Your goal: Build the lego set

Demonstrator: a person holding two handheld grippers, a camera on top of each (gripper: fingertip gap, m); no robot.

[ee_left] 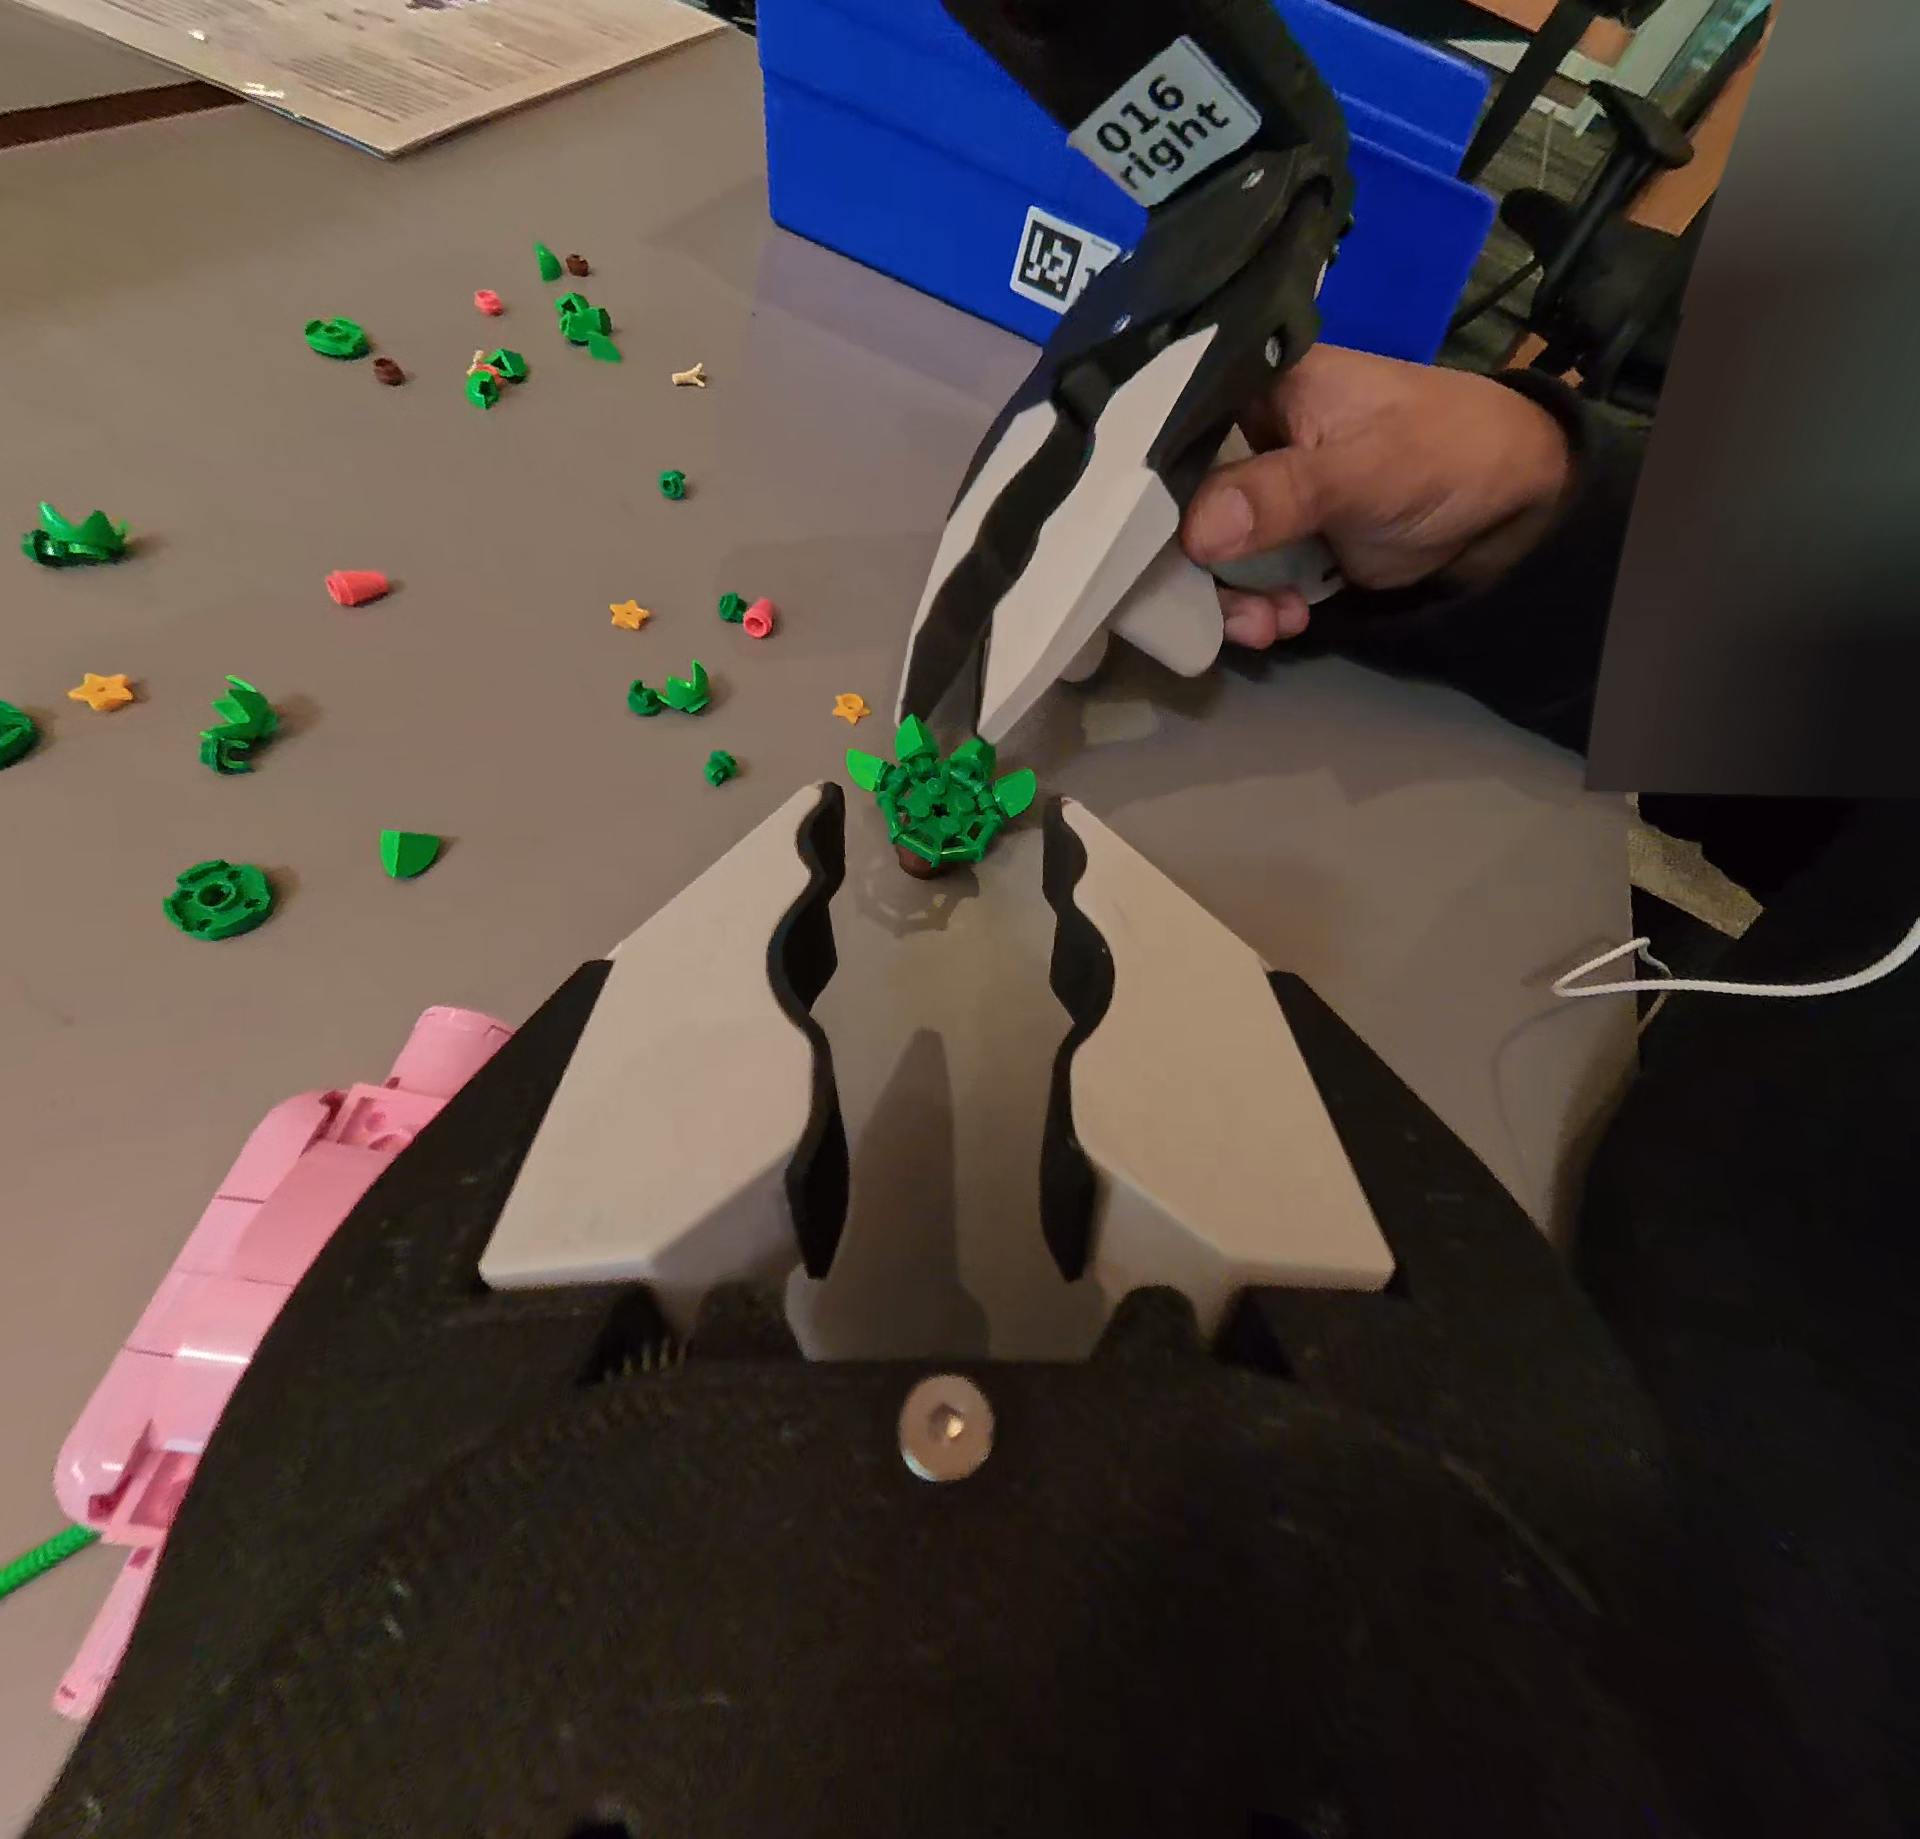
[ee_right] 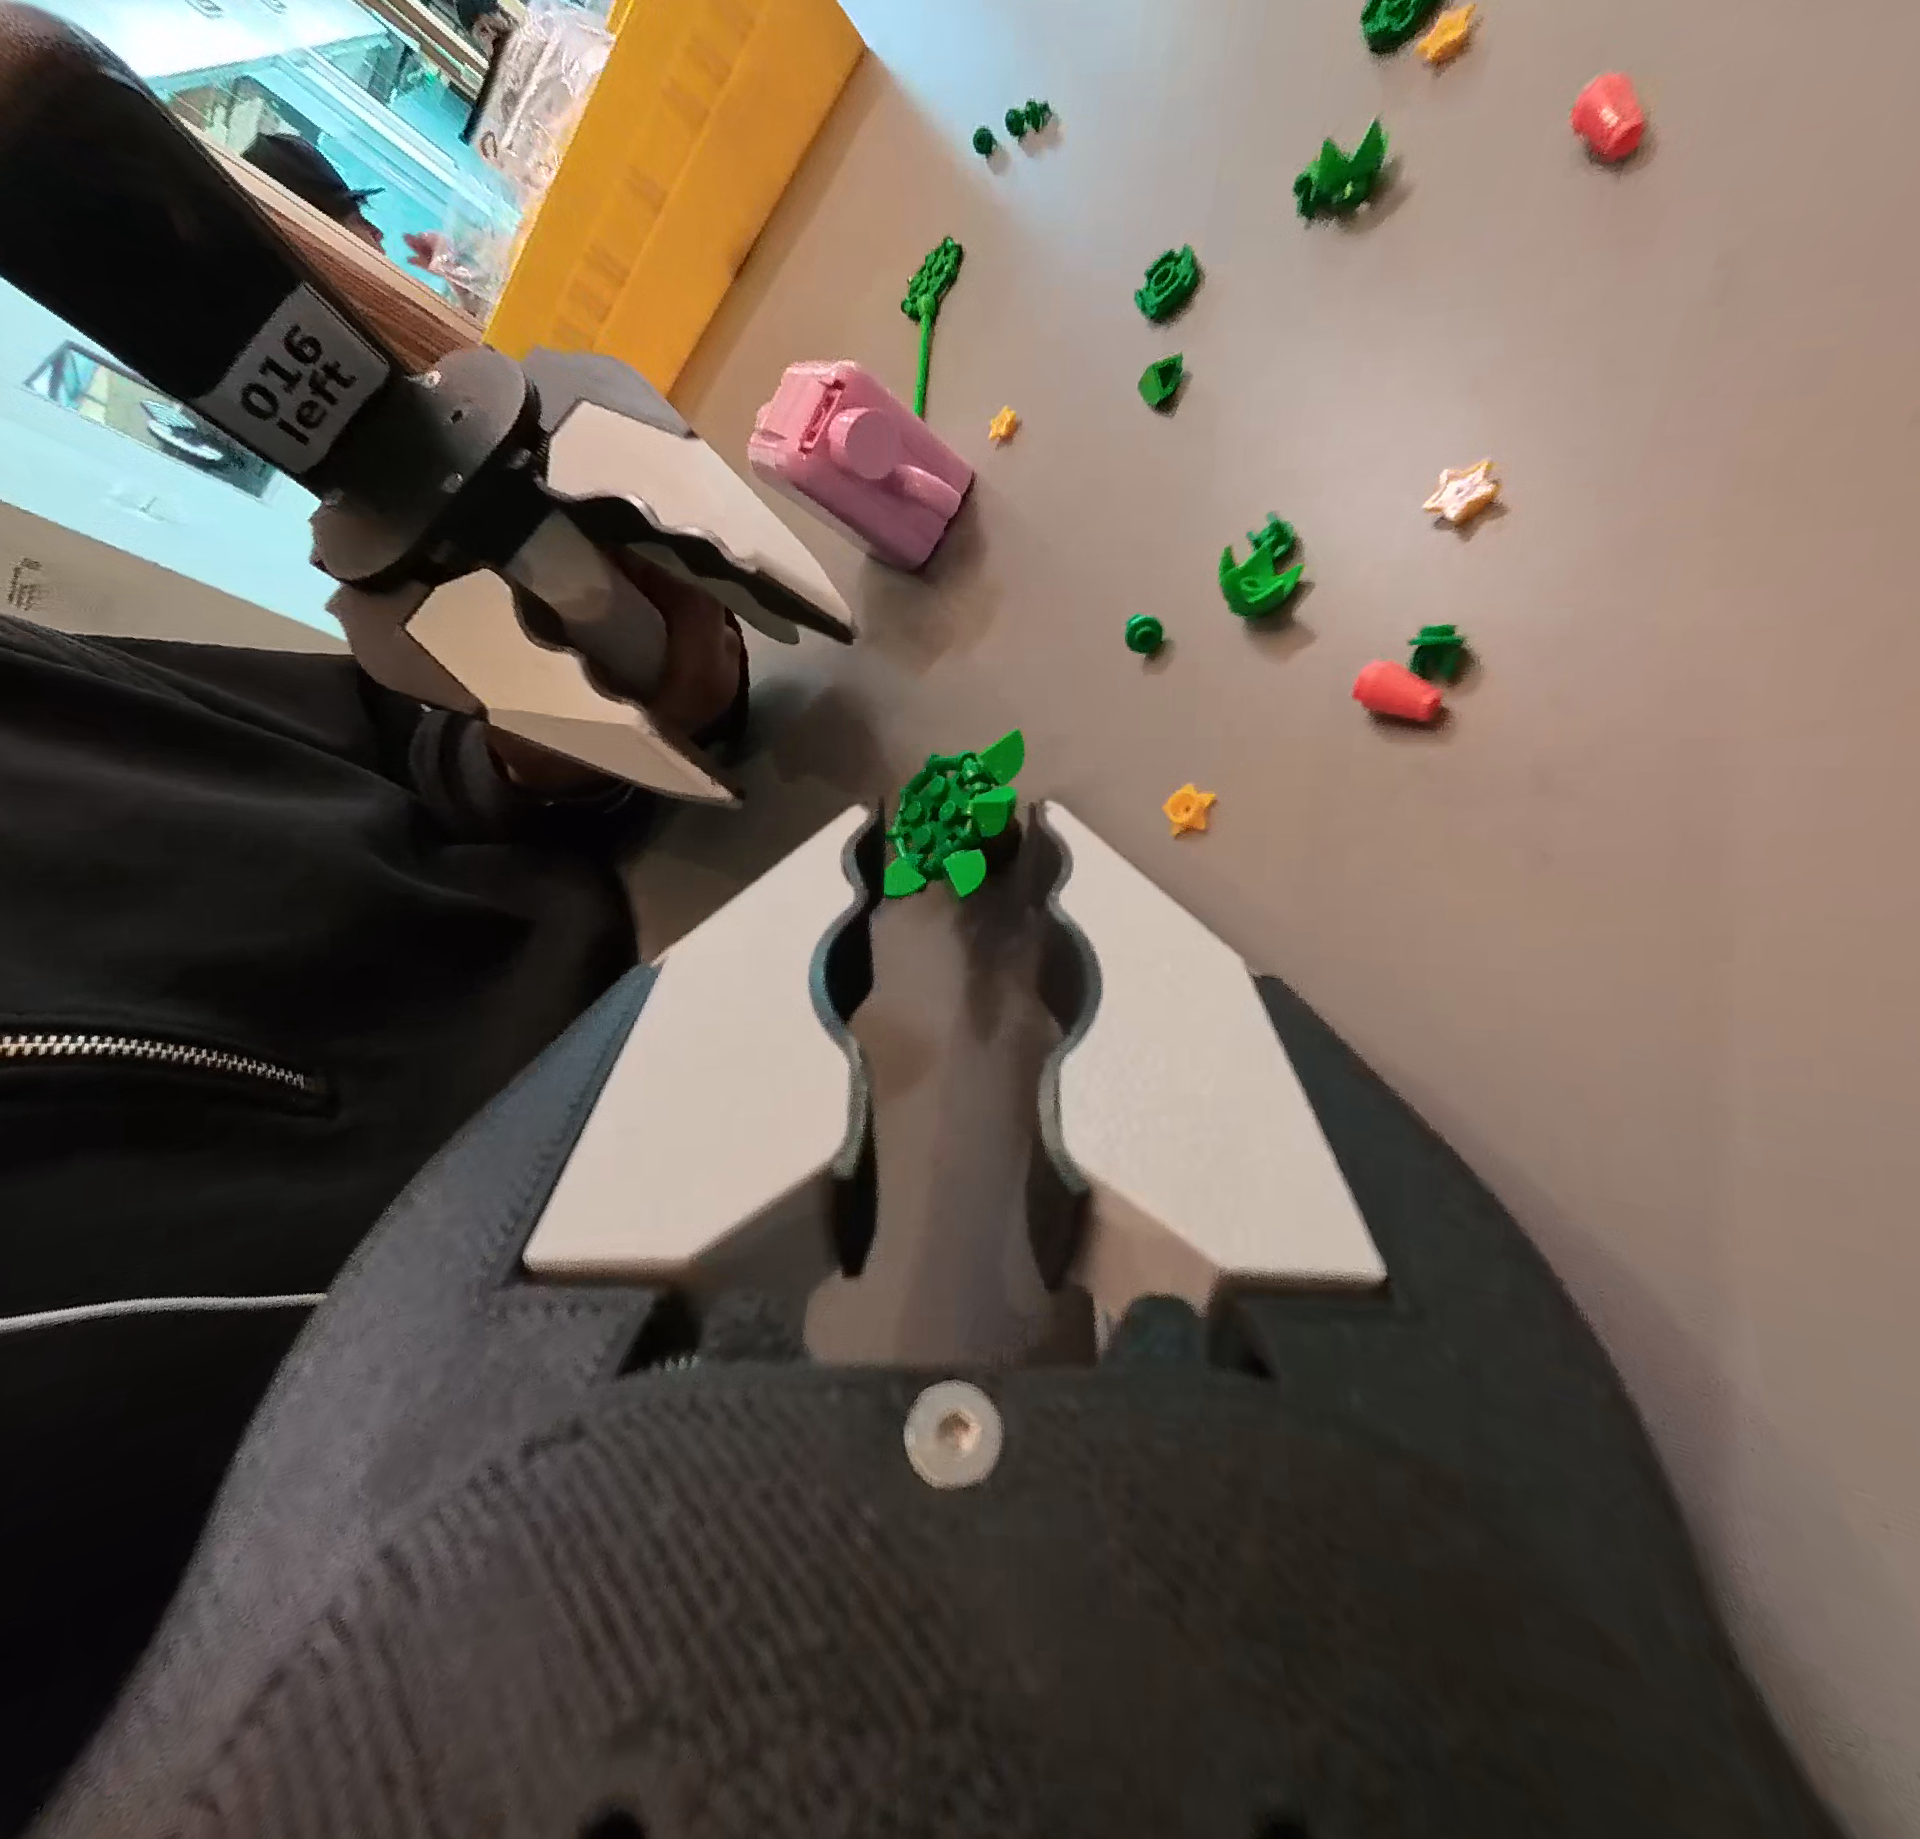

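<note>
A green leafy rosette [ee_left: 938, 804] on a small brown base stands upright on the grey table [ee_left: 520, 501]. My left gripper [ee_left: 940, 810] is open and empty, with its fingertips on either side of the rosette and not touching it. My right gripper [ee_left: 954, 727] comes down from the upper right, partly open, with its tips at the rosette's far leaves. In the right wrist view the rosette [ee_right: 951, 815] sits just beyond my right gripper [ee_right: 954, 818] and its jaws stand apart. I cannot tell whether the tips touch a leaf. The left gripper [ee_right: 790, 714] shows open there.
Loose green leaves, red cones [ee_left: 356, 586] and orange stars [ee_left: 629, 614] lie scattered on the left. A pink built block [ee_left: 208, 1322] lies beside my left gripper, with a green stem [ee_right: 923, 335] near it. A blue bin [ee_left: 883, 127], a paper sheet [ee_left: 364, 23] and a yellow bin [ee_right: 675, 127] stand at the edges.
</note>
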